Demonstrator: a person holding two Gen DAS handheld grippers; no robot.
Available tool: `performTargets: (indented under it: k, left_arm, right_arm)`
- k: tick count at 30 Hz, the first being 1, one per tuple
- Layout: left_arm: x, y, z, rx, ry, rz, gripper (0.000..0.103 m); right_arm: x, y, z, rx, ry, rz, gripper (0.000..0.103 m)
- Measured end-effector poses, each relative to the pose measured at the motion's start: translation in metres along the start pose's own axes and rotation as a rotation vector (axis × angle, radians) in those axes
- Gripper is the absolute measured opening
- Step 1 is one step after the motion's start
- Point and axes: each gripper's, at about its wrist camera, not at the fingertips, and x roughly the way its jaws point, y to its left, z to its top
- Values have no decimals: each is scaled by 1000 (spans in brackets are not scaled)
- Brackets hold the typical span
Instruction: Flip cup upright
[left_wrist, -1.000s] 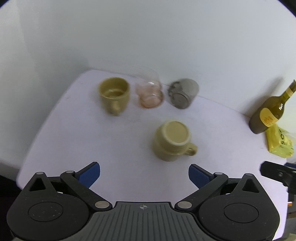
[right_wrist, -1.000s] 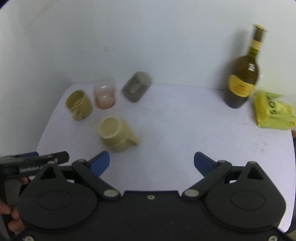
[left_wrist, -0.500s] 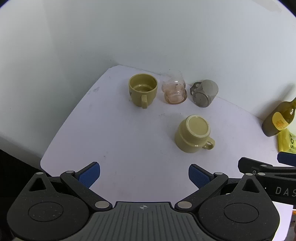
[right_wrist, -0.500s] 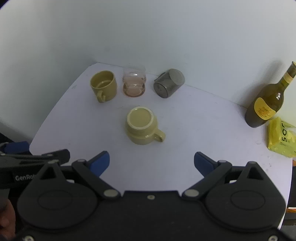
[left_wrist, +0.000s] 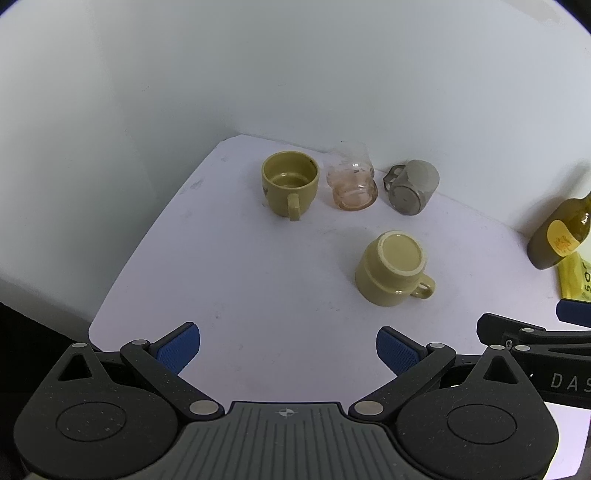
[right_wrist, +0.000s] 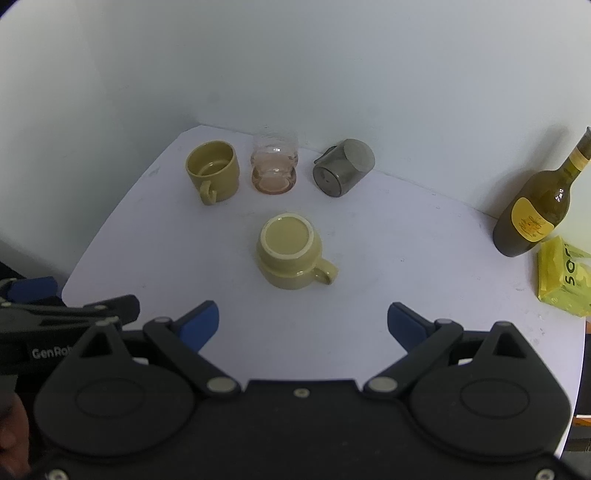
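Note:
An olive-yellow mug stands upside down in the middle of the white table, base up, handle to the right. My left gripper is open and empty, near the table's front edge, short of the mug and to its left. My right gripper is open and empty, just in front of the mug and apart from it. The right gripper's fingertips show at the right edge of the left wrist view; the left gripper's fingertips show at the left edge of the right wrist view.
Along the back wall stand an upright olive mug, a pinkish glass and a grey metal cup lying on its side. A dark wine bottle and a yellow packet stand at the right.
Both views have steadied and pulled back a little from the blurred frames a second ago. The cups have not moved. Both grippers stay open.

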Motion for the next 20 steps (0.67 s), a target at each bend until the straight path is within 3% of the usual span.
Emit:
performTargets:
  k: [20]
  left_arm:
    - [8, -5, 4, 20, 11, -7, 103]
  right_arm:
    - [3, -3, 2, 8, 11, -5, 98]
